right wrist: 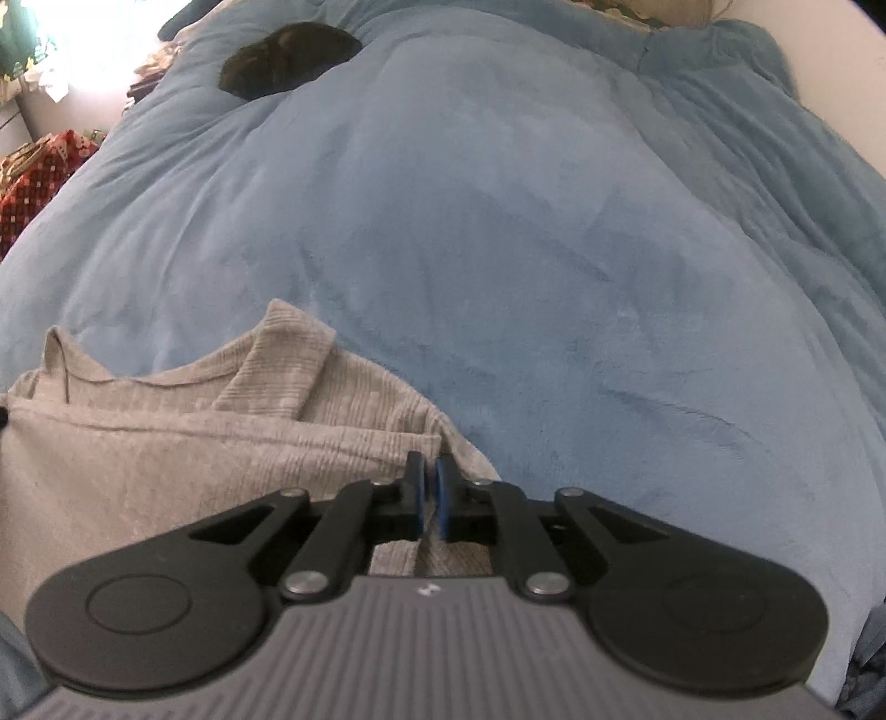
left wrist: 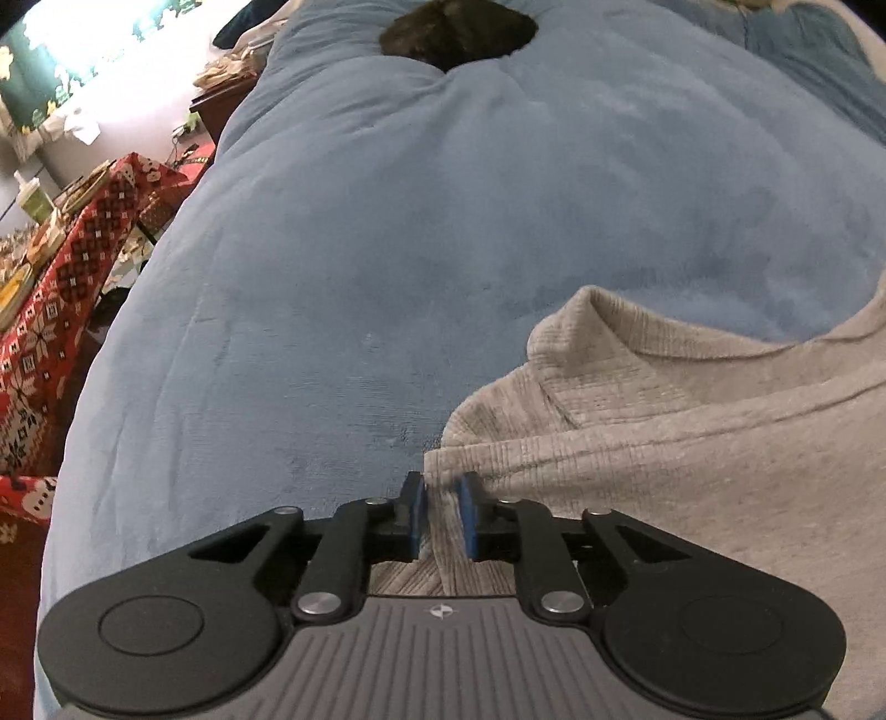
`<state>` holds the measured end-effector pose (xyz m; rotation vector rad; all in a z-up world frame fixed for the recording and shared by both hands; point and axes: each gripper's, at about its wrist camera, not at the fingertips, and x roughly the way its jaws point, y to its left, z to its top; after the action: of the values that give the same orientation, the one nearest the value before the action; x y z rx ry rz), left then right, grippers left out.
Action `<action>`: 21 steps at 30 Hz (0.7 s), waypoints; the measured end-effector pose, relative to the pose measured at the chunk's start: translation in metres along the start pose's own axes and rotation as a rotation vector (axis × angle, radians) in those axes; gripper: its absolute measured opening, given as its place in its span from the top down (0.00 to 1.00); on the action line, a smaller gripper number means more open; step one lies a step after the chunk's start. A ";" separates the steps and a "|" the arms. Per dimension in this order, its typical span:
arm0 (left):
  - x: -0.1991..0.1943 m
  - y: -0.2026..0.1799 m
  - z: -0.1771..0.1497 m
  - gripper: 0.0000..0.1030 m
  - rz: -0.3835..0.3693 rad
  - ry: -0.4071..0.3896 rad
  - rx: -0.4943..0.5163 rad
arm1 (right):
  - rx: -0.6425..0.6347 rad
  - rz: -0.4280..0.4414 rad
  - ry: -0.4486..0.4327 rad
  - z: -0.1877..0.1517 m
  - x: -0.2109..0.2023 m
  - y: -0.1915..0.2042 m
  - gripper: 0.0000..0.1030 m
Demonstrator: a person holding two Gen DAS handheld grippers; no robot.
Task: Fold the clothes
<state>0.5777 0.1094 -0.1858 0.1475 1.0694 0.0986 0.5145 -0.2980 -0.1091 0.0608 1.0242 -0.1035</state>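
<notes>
Grey ribbed top lies on a blue blanket covering a bed, partly folded, layers stacked. Left gripper sits at the garment's left edge: jaws narrow, a strip of grey cloth runs between the blue pads and looks pinched, though a small gap shows beside the right pad. From this gripper the rest of the top spreads to the right and slightly ahead.

Right gripper sits at the opposite, right edge of the top. Jaws nearly closed, a thin fold of cloth caught between them. From here the garment spreads left. So the long axis runs side to side between the two grippers, each holding one near corner; neither is nearer, they mirror each other.

Likely next: lift both corners and carry them forward over the body toward the far edge, where a folded flap sticks up.

Hard to tell: near hem is hidden under both gripper bodies; how many layers each grip has is unclear. Dark lump far ahead on the blanket, unidentifiable. Red patterned cloth off to the left of the bed.
</notes>
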 end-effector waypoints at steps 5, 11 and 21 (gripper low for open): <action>-0.013 0.016 0.000 0.64 -0.035 0.002 -0.033 | 0.056 0.019 -0.001 -0.008 -0.027 -0.018 0.78; -0.049 0.028 -0.032 0.63 -0.129 0.057 -0.025 | 0.028 0.091 0.072 -0.056 -0.078 -0.029 0.78; -0.070 0.011 -0.107 0.63 -0.096 0.172 0.034 | 0.029 0.075 0.163 -0.114 -0.082 -0.012 0.90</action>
<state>0.4498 0.1175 -0.1740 0.1191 1.2479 0.0061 0.3737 -0.2940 -0.0984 0.1360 1.1824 -0.0457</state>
